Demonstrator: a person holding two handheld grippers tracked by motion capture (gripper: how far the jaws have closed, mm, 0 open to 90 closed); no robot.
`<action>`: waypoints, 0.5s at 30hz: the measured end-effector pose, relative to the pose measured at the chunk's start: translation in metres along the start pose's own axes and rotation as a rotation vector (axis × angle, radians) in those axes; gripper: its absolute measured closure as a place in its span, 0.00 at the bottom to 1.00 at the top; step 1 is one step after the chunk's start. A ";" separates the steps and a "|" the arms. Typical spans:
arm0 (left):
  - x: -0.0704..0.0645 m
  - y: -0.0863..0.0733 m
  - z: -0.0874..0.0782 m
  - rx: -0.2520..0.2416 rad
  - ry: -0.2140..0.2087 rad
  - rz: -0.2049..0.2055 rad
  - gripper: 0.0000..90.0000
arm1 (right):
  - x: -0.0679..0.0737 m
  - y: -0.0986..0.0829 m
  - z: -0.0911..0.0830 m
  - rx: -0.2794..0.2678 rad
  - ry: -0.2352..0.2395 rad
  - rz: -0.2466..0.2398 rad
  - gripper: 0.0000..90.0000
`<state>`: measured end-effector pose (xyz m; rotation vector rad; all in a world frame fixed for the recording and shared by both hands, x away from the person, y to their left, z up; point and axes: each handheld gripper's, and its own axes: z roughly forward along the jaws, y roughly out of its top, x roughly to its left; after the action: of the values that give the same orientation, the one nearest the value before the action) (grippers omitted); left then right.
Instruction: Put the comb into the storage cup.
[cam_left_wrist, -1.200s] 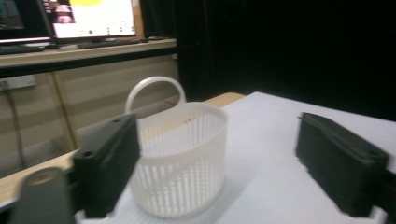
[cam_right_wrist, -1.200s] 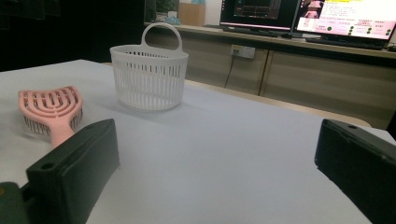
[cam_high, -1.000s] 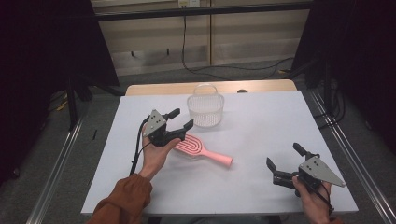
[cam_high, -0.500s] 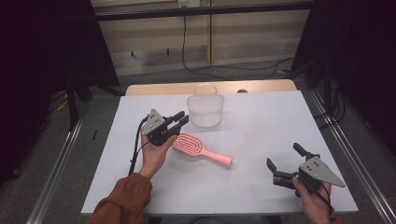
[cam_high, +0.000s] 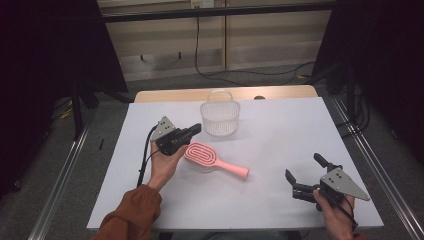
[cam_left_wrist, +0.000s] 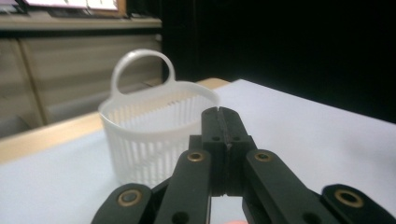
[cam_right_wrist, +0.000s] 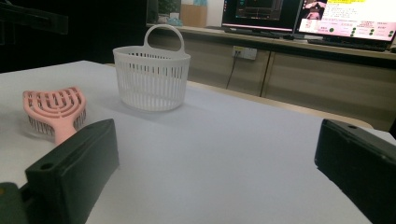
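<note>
Two grippers are out over the white surface (cam_high: 280, 125), one in each of the person's hands. Left of centre in the high view, the left gripper (cam_high: 192, 131) is held up off the surface with its jaws pressed together on nothing; its own view shows the two black tips meeting flush. They point toward the basket (cam_high: 220, 119), which stands upright at upper centre of the high view, near the far edge of the surface, its loop handle on the far side. Just below and to the right of the left gripper lies the pink brush (cam_high: 212, 158), flat on the surface at the middle of the frame, its head next to the left hand (cam_high: 164, 162) and its handle running toward the lower right; gripper and brush are not touching. At lower right, well apart from brush and basket, the right gripper (cam_high: 302, 166) sits low with its jaws wide apart; in its view, brush and basket show at upper left.
</note>
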<state>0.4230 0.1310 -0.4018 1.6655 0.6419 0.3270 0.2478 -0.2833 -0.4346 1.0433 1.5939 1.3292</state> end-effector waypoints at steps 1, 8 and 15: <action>0.001 0.000 0.000 0.016 -0.007 -0.023 1.00 | 0.000 0.000 0.000 0.002 0.002 0.001 0.00; 0.007 0.011 -0.001 0.084 -0.038 -0.066 1.00 | 0.001 0.000 0.000 0.003 0.002 0.001 0.00; 0.011 0.016 0.013 0.207 -0.084 -0.029 1.00 | 0.000 0.000 0.000 0.004 -0.003 0.002 0.00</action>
<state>0.4429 0.1259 -0.3908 1.8552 0.6534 0.1730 0.2478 -0.2830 -0.4347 1.0488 1.5946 1.3261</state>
